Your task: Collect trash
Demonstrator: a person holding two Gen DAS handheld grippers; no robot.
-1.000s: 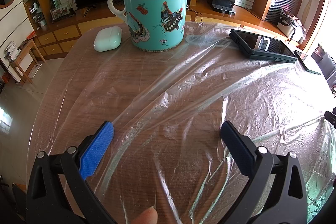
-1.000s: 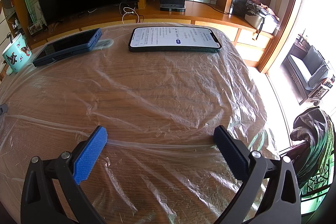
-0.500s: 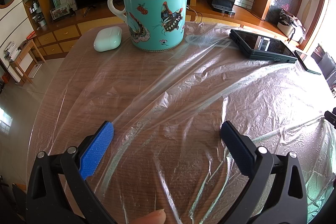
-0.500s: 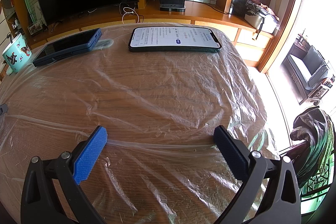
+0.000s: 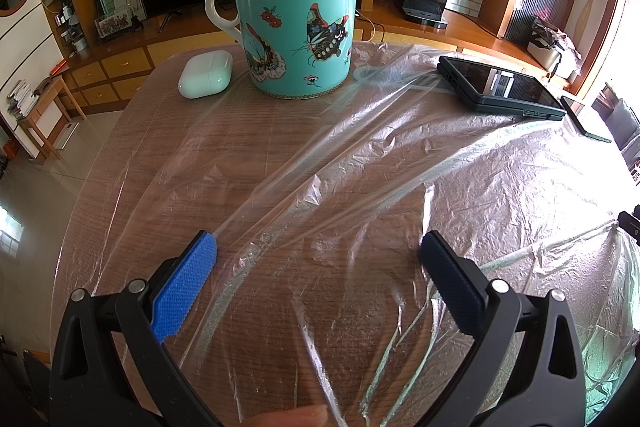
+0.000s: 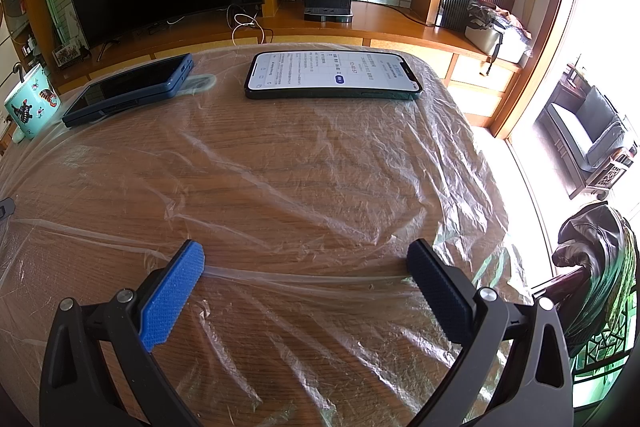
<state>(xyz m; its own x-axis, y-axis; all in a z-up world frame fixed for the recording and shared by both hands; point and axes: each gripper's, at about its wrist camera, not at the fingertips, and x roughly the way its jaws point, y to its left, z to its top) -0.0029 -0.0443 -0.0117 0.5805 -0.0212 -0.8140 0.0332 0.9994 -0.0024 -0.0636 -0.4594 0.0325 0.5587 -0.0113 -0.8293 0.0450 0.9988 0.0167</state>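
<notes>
A large clear plastic sheet (image 5: 400,163) lies spread and wrinkled over the wooden table (image 5: 104,187). In the right wrist view the same clear plastic sheet (image 6: 320,167) covers the tabletop to its right edge. My left gripper (image 5: 318,251) hovers low over the near part of the sheet, open, with nothing between its blue pads. My right gripper (image 6: 304,259) is open too, and a folded ridge of the plastic runs across between its fingertips. A fingertip (image 5: 288,417) shows at the bottom of the left wrist view.
A turquoise butterfly mug (image 5: 296,35) with a spoon and a white earbuds case (image 5: 206,74) stand at the table's far left. A dark cased phone (image 5: 500,89) and a lit phone (image 6: 334,75) lie on the sheet. A chair with draped cloth (image 6: 596,267) stands right of the table.
Both grippers hold still. Only the fingertip at the bottom of the left wrist view has shifted slightly to the right.
</notes>
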